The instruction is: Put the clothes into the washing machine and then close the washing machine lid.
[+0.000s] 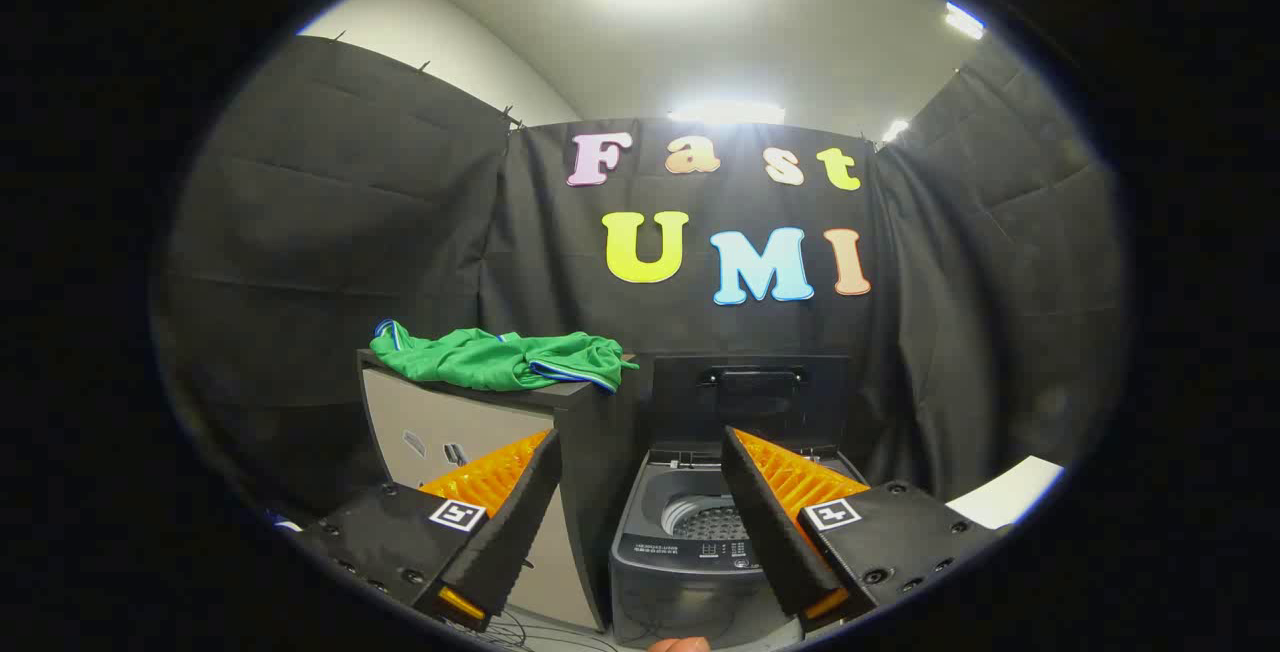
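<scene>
The gripper [640,492] is hanging with its two wedge-shaped fingers spread wide apart, their ribbed inner pads facing each other and gripping nothing; each finger is carrying one small square printed marker on its top. Between and just beyond the fingers, one small grey plastic top-loading washing machine [690,557] is standing with its perforated metal drum showing through the round mouth; its dark flat lid [748,397], fitted with one moulded handle, is standing upright at the back of the washing machine. Just beside the washing machine, on the side of the left finger, one boxy cabinet with a dark top and pale front [470,432] is standing taller than it; one crumpled green garment of smooth shiny cloth with blue-and-white striped trim [500,357] is lying in soft folds on that cabinet's top, well apart from the drum. Black wrinkled cloth is hanging behind the washing machine.
</scene>
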### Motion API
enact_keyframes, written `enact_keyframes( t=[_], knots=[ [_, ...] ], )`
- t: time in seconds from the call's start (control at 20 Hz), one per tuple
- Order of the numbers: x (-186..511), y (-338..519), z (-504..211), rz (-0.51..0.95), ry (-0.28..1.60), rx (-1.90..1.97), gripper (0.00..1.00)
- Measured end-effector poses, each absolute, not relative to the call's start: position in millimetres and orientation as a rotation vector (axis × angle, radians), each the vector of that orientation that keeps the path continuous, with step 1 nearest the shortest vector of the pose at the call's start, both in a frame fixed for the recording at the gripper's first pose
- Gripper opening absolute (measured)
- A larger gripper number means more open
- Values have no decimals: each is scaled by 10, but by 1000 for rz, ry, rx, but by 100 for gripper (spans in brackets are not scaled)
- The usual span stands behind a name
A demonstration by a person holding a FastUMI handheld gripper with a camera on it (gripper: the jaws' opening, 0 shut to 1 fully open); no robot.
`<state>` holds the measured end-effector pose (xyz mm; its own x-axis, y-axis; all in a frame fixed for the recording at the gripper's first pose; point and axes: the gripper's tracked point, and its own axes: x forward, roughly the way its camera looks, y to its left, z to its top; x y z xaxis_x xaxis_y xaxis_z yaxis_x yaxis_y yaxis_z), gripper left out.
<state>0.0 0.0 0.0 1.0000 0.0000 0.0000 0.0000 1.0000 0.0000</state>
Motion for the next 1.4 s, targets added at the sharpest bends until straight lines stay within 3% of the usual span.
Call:
enact_keyframes(
  t=[1.4],
  knots=[
    [-4, 119, 187, 44, -4, -32, 100]
  ],
)
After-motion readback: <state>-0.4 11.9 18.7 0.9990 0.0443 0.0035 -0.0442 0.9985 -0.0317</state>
